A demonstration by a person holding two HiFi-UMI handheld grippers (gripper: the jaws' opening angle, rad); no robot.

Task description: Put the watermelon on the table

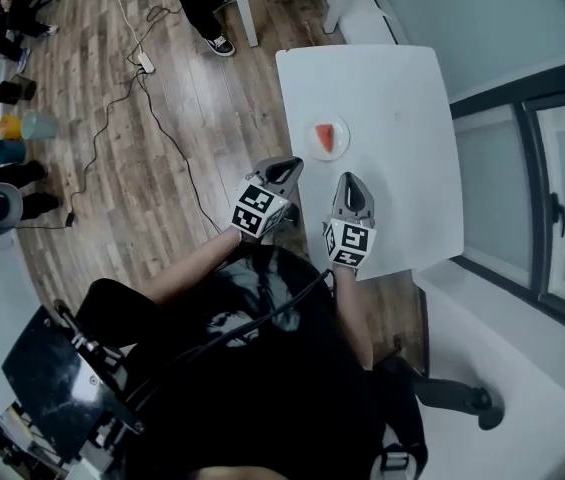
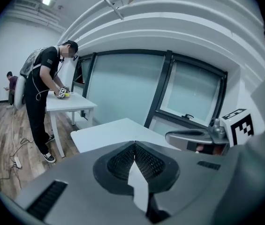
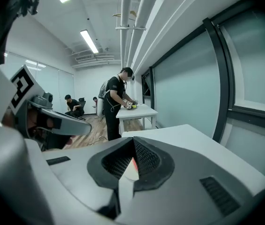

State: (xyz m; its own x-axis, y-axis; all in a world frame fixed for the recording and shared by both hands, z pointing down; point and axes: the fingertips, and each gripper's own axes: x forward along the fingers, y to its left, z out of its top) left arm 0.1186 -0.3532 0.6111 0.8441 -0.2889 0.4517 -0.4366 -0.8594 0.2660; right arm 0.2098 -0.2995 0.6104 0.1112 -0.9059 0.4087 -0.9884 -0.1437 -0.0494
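Dark-shirted, the person leans over the white table's (image 1: 402, 88) near edge. The left gripper (image 1: 284, 166) and the right gripper (image 1: 349, 178) both have their jaws closed on nothing. Just beyond them, the watermelon (image 1: 329, 137) wedge lies on a small plate (image 1: 314, 148) on the table. Its long axis runs roughly away from the person. Black-and-white square markers cover both gripper cubes.

The table (image 1: 394, 98) was smooth and white. The floor (image 1: 234, 118) was brown wood. The right gripper (image 1: 349, 180) was dull grey plastic.
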